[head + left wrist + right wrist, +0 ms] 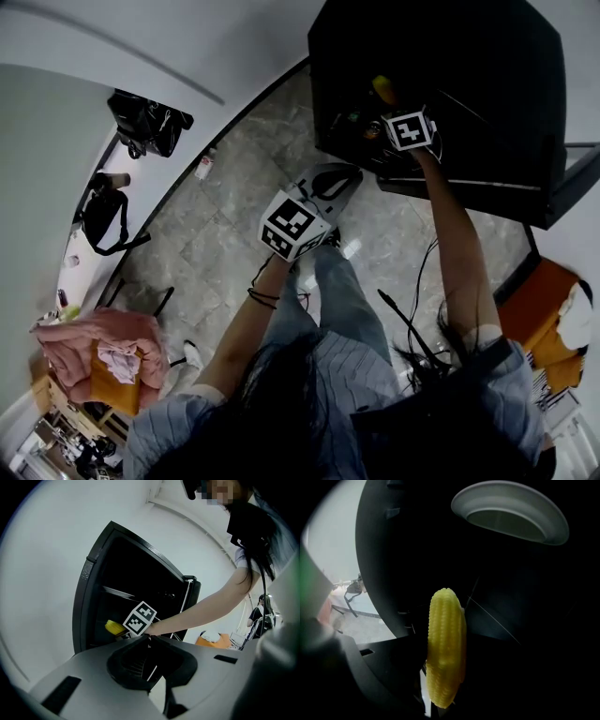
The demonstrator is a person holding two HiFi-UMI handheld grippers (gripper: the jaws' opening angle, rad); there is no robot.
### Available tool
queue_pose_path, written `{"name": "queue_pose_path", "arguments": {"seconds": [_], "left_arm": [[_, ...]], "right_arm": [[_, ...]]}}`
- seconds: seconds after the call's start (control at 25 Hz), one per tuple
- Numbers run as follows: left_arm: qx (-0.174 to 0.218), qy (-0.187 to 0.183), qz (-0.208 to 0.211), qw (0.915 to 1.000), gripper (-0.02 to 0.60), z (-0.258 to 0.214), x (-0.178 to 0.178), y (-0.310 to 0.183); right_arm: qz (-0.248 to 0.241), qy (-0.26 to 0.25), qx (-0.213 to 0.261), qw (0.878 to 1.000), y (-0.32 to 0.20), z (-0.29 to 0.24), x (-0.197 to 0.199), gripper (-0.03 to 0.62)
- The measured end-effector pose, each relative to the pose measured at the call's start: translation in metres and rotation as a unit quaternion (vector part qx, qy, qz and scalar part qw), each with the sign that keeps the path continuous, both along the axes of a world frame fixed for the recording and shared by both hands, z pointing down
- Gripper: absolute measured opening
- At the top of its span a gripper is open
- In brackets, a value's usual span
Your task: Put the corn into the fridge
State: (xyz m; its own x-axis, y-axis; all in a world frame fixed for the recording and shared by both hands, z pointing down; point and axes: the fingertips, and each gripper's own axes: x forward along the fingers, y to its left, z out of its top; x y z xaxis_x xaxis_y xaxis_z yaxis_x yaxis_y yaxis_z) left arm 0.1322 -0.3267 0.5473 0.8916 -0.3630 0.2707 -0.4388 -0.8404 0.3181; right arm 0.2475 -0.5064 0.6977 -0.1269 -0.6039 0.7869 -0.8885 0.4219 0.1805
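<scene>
The right gripper [389,108], at the end of an outstretched arm, was clamped on a yellow corn [445,653] inside the open front of a black fridge [93,588]. In the right gripper view the cob stood lengthwise between the jaws. Its lower part was gripped, and its rounded tip pointed into the dark interior. A white bowl [511,510] sat farther in, above the corn and well apart from it. No view showed whether the cob touched a shelf.

The left gripper [150,638] was held back from the fridge over a grey tiled floor [225,206], aimed toward the opening. Its jaws were pressed together with nothing between them. From its camera the corn appeared as a yellow patch low in the fridge, just beside the right gripper's marker cube. The fridge door [191,590] stood swung out to the right behind the person's forearm.

In the head view the person stood over the floor with both arms extended, the right reaching farther than the left. A pink cloth [98,342] lay at lower left, and a black bag [150,122] sat near the wall at upper left.
</scene>
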Motion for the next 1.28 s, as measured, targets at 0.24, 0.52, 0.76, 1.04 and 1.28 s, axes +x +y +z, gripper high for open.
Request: {"name": "queue_pose_path", "arguments": {"seconds": [0.24,0.52,0.76,1.04,1.28], "left_arm": [[-0.005,-0.002,-0.012,0.9999,0.009,0.006,-0.01,0.001],[-0.01,-0.004,-0.022,0.9997,0.009,0.009,-0.02,-0.001],[-0.009,-0.007,-0.026,0.9996,0.009,0.007,-0.026,0.001],[-0.013,-0.008,-0.028,0.9995,0.009,0.009,-0.03,0.003],[-0.012,-0.01,-0.026,0.9995,0.009,0.005,-0.032,0.007]], "right_arm": [[0.012,-0.013,-0.005,1.0,-0.018,0.004,-0.005,0.249],[0.02,0.006,-0.033,0.999,-0.018,0.017,-0.009,0.248],[0.031,0.001,0.003,1.0,-0.029,0.006,-0.007,0.239],[0.051,-0.006,0.017,0.999,-0.038,-0.003,-0.003,0.239],[0.054,-0.013,-0.003,0.998,-0.023,0.003,-0.011,0.239]]}}
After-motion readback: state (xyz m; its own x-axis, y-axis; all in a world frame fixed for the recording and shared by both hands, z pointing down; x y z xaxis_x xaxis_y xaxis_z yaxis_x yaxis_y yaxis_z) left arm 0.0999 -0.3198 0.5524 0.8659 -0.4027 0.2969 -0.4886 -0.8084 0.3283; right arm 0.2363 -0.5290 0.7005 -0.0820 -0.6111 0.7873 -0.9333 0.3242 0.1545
